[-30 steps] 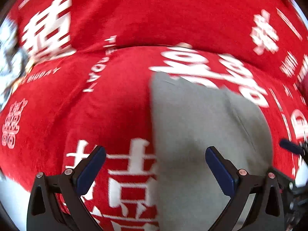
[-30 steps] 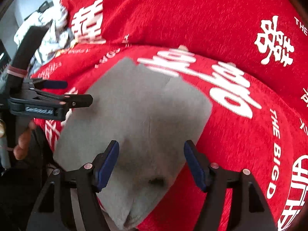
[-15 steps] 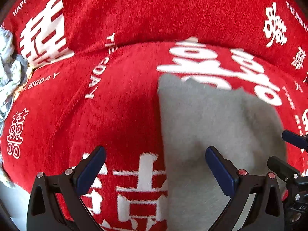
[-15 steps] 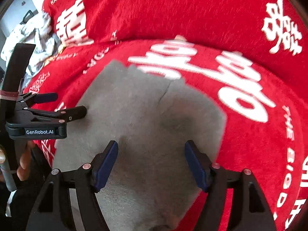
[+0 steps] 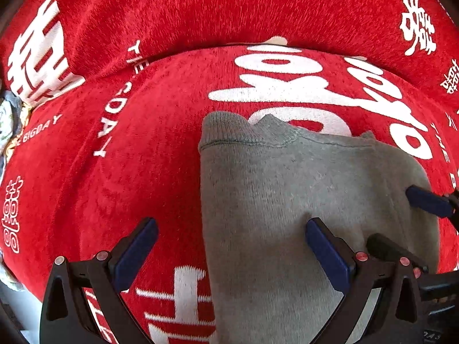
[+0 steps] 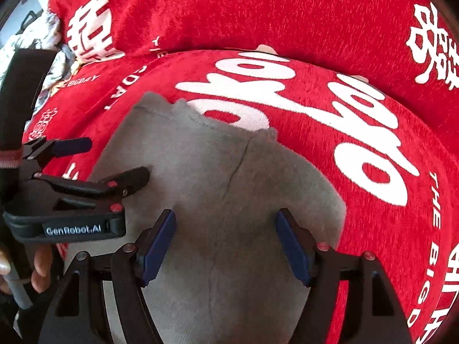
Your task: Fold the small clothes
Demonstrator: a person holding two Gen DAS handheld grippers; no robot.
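Grey garment [image 5: 287, 200]: small knitted piece lying flat on the red cover, seen from both wrist views; in the left wrist view it fills the lower right, in the right wrist view [image 6: 218, 189] the lower middle; a stitched hem runs along its far edge, and a seam line runs down its middle in the right wrist view
Right tongs [image 6: 226, 243]: nearest in the right wrist view, pointing steeply down over the garment; blue pads stand wide apart with grey cloth showing between them; nothing is pinched between the pads; whether the tips touch the cloth I cannot tell
Left tongs [image 5: 229, 249]: nearest in the left wrist view, spread wide; the left pad is over the red cover, the right pad over the garment, so its left edge lies between them; nothing gripped
Neighbouring views: each pair of tongs shows in the other camera, just beside the garment's edge; the left pair [image 6: 114, 163] carries a label reading GenRobot.AI; a hand [image 6: 40, 266] holds its grip at the lower left
Red cover [image 5: 129, 172]: plush red fabric with large white characters and the words THE BIGDAY, lying under the garment
Far cushion [image 5: 229, 8]: same red fabric, rising behind the seat
Far left: a crumpled pale patterned cloth [image 6: 43, 37] beyond the cover's edge
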